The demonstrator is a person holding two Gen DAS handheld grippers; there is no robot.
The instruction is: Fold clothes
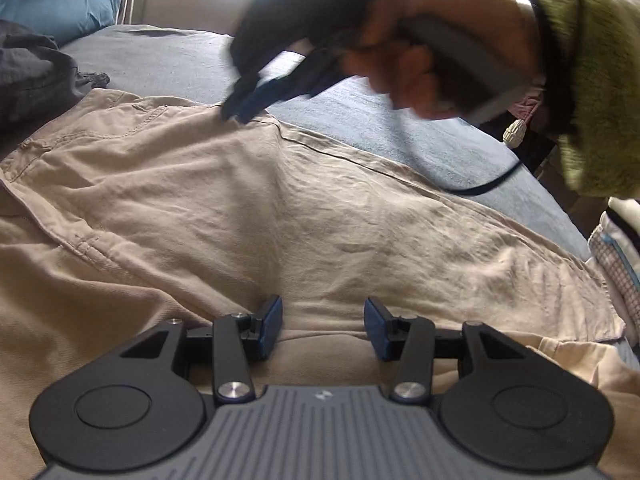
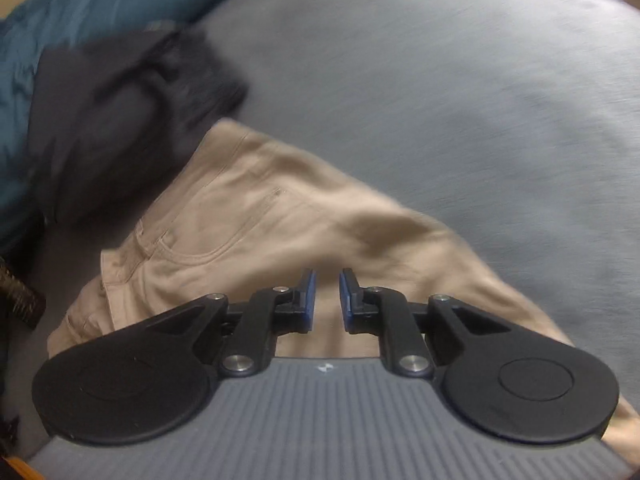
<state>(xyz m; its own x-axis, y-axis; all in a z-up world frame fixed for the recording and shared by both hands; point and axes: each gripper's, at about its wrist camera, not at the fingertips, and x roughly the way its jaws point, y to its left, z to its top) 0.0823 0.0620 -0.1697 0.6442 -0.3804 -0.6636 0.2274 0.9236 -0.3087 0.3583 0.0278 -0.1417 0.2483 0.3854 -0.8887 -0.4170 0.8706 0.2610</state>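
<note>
Left wrist view: beige trousers (image 1: pixel 248 200) spread flat across grey-blue bed (image 1: pixel 168 64), waistband toward left edge. Left gripper (image 1: pixel 323 328) over fabric, fingers apart, nothing between them. Right gripper (image 1: pixel 240 108), blurred, tips at trousers' far edge.

Right wrist view: right gripper (image 2: pixel 327 300) above trousers (image 2: pixel 248 216), narrow gap between fingers, nothing between them. Dark garment (image 2: pixel 120 120) beside waistband.
</note>
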